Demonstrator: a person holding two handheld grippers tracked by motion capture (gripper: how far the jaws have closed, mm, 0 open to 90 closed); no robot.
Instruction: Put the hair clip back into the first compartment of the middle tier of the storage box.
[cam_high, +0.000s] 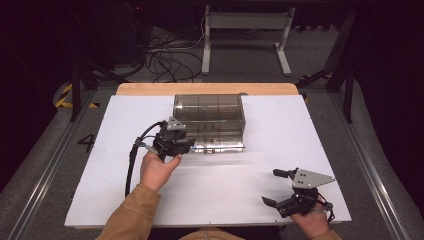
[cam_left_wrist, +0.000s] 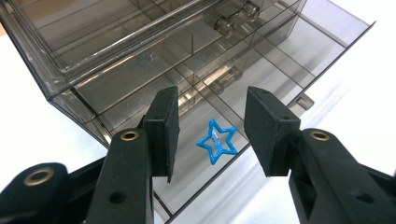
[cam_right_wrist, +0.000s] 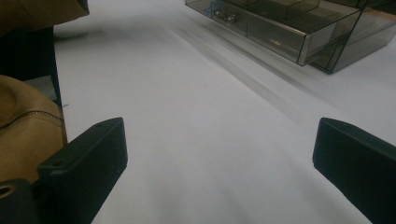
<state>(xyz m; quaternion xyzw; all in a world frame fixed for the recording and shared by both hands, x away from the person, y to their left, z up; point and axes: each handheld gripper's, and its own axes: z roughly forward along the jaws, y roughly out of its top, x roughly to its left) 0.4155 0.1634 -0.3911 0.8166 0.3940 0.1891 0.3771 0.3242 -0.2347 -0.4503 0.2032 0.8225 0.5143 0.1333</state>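
Your left gripper (cam_left_wrist: 208, 135) hovers with its jaws apart and holding nothing over a small blue star-shaped clip (cam_left_wrist: 216, 141), which lies flat in the near compartment of the pulled-out drawer (cam_left_wrist: 299, 42) of the smoky clear plastic drawer box (cam_high: 210, 122). The drawer's long axis runs along the box front, its low walls closely framing the clip. Your right gripper (cam_high: 282, 189) rests wide open and empty on the bare white tabletop (cam_right_wrist: 196, 140), well apart from the box.

A smoky clear drawer box (cam_high: 209, 122) stands toward the far middle of the white bench (cam_high: 250, 185), its lowest drawer pulled out toward the person. The left gripper (cam_high: 189, 145) is at the box's near left corner, over that drawer. The right gripper (cam_high: 276, 187) rests well apart at the near right, jaws spread wide and empty.
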